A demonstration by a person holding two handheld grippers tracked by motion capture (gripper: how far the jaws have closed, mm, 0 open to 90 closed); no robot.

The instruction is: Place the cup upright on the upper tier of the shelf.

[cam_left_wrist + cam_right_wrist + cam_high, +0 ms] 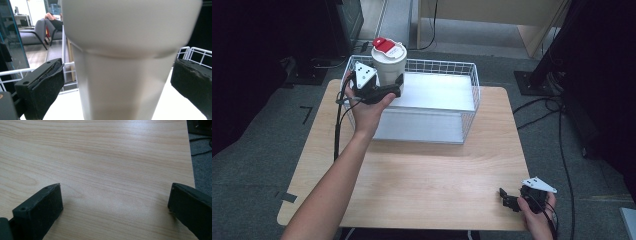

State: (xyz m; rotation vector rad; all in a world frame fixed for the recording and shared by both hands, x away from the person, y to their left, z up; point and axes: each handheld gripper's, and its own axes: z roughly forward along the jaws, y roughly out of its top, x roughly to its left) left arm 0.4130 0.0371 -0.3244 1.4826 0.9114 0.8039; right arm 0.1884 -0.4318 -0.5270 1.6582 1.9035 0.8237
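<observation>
Pale wood table (pixel 422 185) fills the lower half of the high frame. At lower right, the right gripper (pixel 512 199) idles over bare wood, jaws spread wide, likely parked out of the way. Farther up, left of centre, the left gripper (pixel 388 90) has its jaws around the white cup (pixel 389 62) in the wire basket (pixel 462 115). Small gaps show beside both pads, so it looks released. The cup's base is cut off, so whether it rests on the basket floor is unclear.

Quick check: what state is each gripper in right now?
Left gripper: open, jaws either side of the white cup, gaps visible, not clamped.
Right gripper: open, holding nothing, over the wooden table.
</observation>
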